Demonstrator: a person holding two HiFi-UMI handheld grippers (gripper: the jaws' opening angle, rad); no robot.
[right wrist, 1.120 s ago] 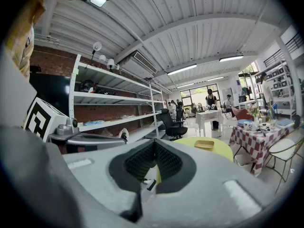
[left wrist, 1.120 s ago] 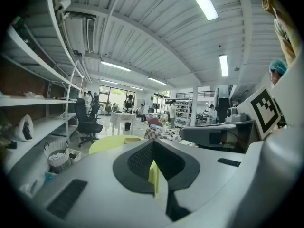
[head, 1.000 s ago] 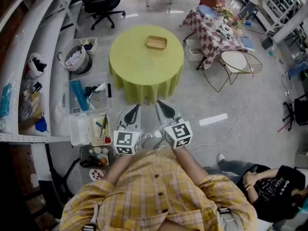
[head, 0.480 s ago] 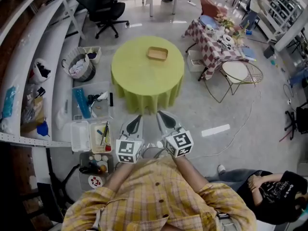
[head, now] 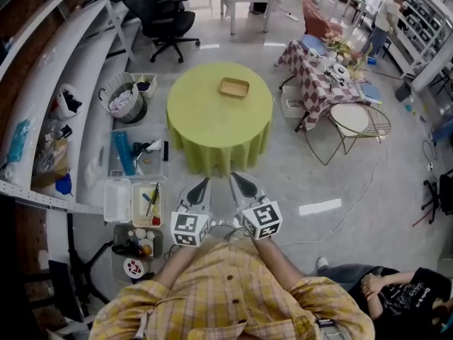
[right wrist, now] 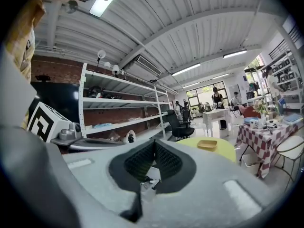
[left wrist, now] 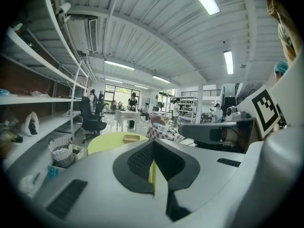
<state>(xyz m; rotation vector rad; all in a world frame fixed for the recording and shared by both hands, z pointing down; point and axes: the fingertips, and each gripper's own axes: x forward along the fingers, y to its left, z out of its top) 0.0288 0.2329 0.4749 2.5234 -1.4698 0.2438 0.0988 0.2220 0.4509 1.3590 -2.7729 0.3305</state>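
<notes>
Hovering clenched and empty at six o'clock of the round green counter (head: pixel 205 129), the left claw (head: pixel 201 184) and right claw (head: pixel 236 179) face a shallow wooden tray (head: pixel 233 88) lying toward one o'clock on it, probably light and stiff, best pinched by its rim.

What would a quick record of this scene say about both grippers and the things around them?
Left gripper: shut, nothing between its jaws
Right gripper: shut, nothing between its jaws
Nearest ahead: round green table, apart from both
On the table: tan tray
Right of it: checked table
Beyond: office chair
</notes>
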